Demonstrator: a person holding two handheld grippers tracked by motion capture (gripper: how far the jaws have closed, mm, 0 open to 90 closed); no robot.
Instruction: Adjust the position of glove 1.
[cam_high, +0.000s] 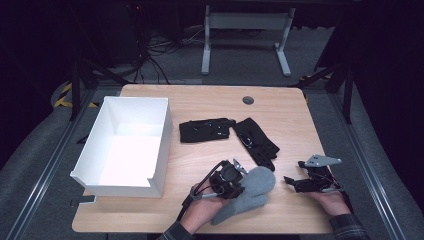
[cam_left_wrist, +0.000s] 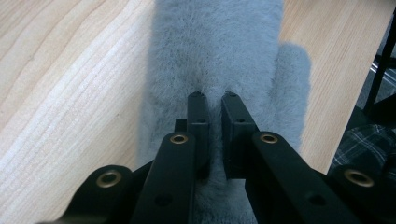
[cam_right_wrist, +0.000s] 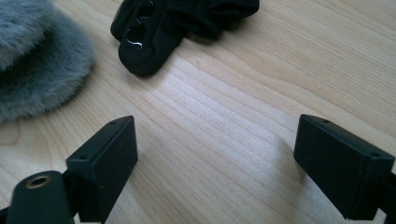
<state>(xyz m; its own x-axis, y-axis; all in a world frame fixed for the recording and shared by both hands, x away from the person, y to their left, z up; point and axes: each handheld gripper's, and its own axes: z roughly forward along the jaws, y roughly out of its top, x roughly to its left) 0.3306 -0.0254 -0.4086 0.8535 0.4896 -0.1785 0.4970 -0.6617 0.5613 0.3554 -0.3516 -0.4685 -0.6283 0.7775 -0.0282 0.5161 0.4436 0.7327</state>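
A fluffy grey mitten lies near the table's front edge. My left gripper sits on top of it. In the left gripper view the jaws are pressed almost together with a tuft of the mitten pinched between them, so the left gripper is shut on it. Two black gloves lie in the middle of the table, one to the left and one to the right. My right gripper rests open to the right of the mitten. In its own view the right gripper has only bare wood between its jaws.
A white open box stands at the table's left side. A round grommet sits near the far edge. In the right gripper view, the mitten is at upper left and a black glove's fingertip lies ahead.
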